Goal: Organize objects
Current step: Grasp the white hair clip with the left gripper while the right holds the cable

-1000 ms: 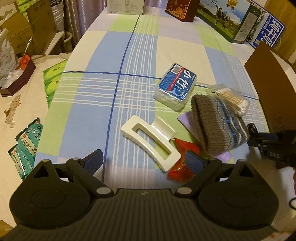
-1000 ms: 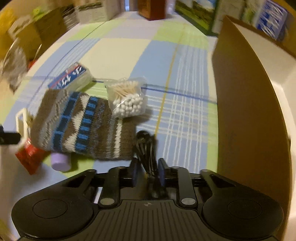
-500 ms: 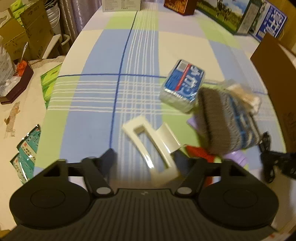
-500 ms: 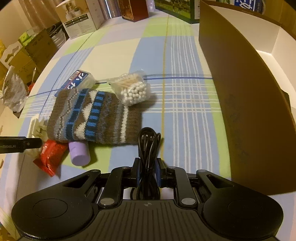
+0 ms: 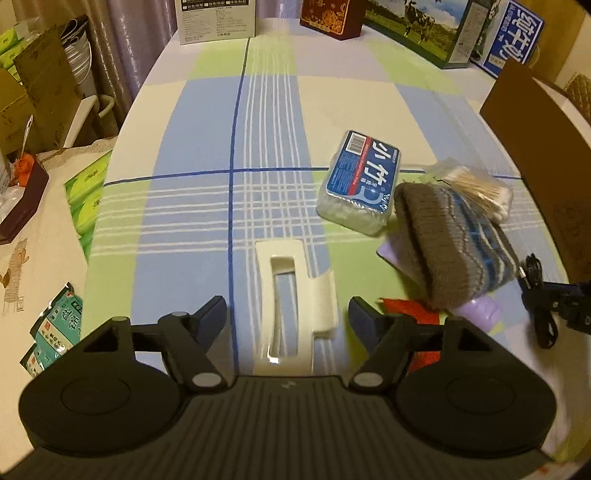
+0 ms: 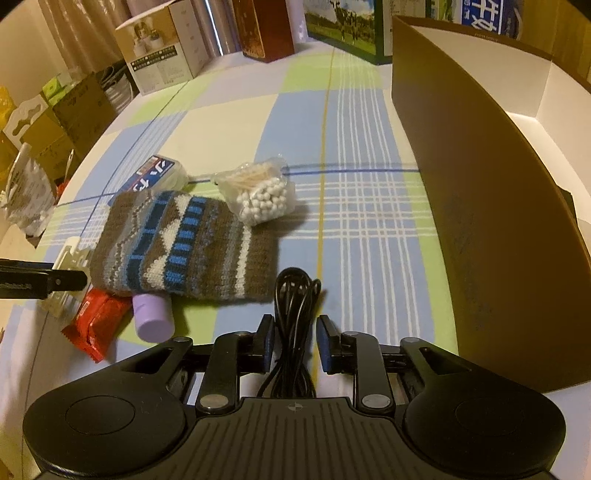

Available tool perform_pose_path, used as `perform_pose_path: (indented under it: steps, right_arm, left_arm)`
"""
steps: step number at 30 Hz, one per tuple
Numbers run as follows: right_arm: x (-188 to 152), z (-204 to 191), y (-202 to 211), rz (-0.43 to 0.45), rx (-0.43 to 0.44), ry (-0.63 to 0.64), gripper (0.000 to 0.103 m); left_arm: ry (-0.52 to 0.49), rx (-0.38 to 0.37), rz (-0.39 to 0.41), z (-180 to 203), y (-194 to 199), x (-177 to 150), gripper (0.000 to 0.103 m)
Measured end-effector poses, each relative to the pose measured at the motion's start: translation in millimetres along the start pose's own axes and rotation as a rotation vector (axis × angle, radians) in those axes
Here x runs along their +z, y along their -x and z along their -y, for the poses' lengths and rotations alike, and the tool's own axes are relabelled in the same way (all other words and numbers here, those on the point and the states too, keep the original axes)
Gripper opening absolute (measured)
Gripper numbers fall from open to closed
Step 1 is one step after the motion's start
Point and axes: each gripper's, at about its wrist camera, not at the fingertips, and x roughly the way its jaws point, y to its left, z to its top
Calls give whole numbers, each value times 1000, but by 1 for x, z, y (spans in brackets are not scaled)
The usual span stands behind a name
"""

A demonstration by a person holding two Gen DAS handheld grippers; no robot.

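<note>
My left gripper (image 5: 288,314) is open, its fingers on either side of a cream hair claw clip (image 5: 291,295) lying on the checked cloth. My right gripper (image 6: 294,345) holds a coiled black cable (image 6: 295,314) between its pads, which stand slightly apart around it. To the left of it lie a knitted brown-and-blue pouch (image 6: 184,243), a bag of cotton swabs (image 6: 262,195), a lilac bottle (image 6: 153,317), a red packet (image 6: 96,325) and a blue-labelled pack (image 5: 364,181). The brown cardboard box (image 6: 480,184) with a white inside stands on the right.
Printed boxes (image 5: 424,26) line the far edge of the table. Off the table's left side are cartons (image 5: 33,85), green packs (image 5: 88,192) and small sachets (image 5: 51,332). The left gripper's finger (image 6: 40,282) shows in the right wrist view at the left edge.
My left gripper moved forward and turned so the clip now lies between its fingers. My right gripper rose with the cable and its pads have eased apart a little.
</note>
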Motion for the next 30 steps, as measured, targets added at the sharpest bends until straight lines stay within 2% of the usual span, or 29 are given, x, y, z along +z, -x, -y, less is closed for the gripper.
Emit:
perform_pose_path:
  steps: [2,5,6,7,12,16,22,30]
  right_arm:
    - [-1,0,0,9,-3,4,22]
    - [-5,-5,1,20,-14,51,21]
    - [-6,-8,1,17,-20,77,18]
    - [-7,-10,2,14,-28,95,14]
    - [-10,-11,4,-9,-3,99,13]
    - [-15,-8,14,-15,58,59,11]
    - [-16,-8,44,46,126,39,11]
    - [-12,1,96,157,196,22,11]
  left_arm:
    - [-14,9,-6,2,-6,1,60]
    - [-9,7,-12,1,-9,0,43]
    - [-7,9,-5,1,-8,-1,37]
    - [-2,12,-2,1,-7,-2,37]
    - [27,23,-3,-4,-1,-11,36]
    - [48,32,-14,-6,9,-24,36]
    - [70,10,28,1,43,-35,36]
    - [17,-50,115,46,86,-25,36]
